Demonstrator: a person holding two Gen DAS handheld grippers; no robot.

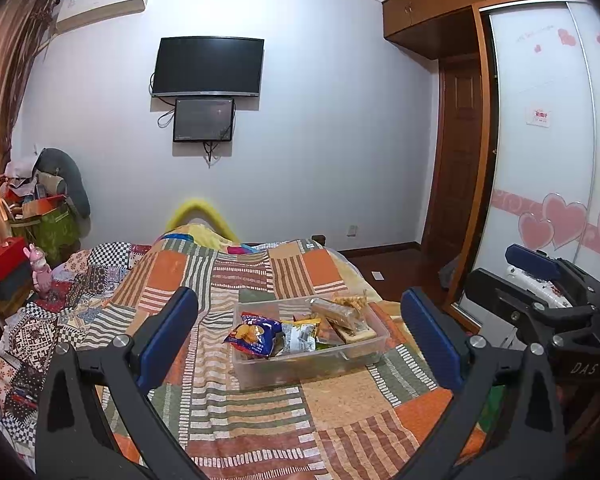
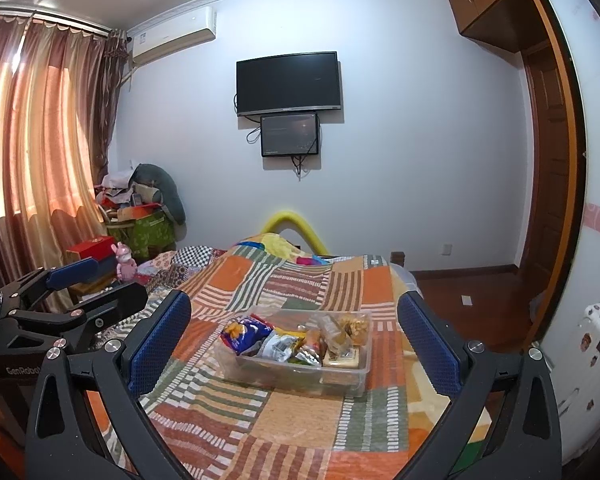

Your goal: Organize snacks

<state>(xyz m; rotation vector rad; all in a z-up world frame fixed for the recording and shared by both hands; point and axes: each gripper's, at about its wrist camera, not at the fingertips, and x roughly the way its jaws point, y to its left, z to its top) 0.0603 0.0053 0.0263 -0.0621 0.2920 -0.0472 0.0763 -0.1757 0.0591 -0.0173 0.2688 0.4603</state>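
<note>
On the patchwork bedspread (image 1: 228, 420), toward the near middle of the bed, a clear plastic bin (image 1: 312, 364) sits level and holds the snacks. At its left end lies a blue chip bag (image 1: 254, 334), overhanging the rim slightly; beside it rests a silver-and-white packet (image 1: 298, 338), and toward the right end are tan wrapped biscuits (image 1: 338, 314) and a clear bag of yellow crisps (image 2: 354, 326) at the far corner. My left gripper (image 1: 300, 344) hangs above the bedspread, short of the bin, its blue-padded fingers (image 1: 168, 332) spread wide with nothing between them. My right gripper (image 2: 294, 352) is likewise spread wide and empty, framing the bin from slightly to the right, not touching it. Each gripper shows at the edge of the other's view, side by side and apart. Beyond the bed, a yellow curved tube (image 2: 296, 228) rises at its far end. On the pale far wall a dark television (image 1: 208, 66) hangs above a smaller screen (image 1: 204, 120), with an air conditioner (image 2: 172, 34) high near the curtains (image 2: 40, 128). A wooden wardrobe with heart-decorated sliding doors (image 1: 548, 140) stands to the right.
</note>
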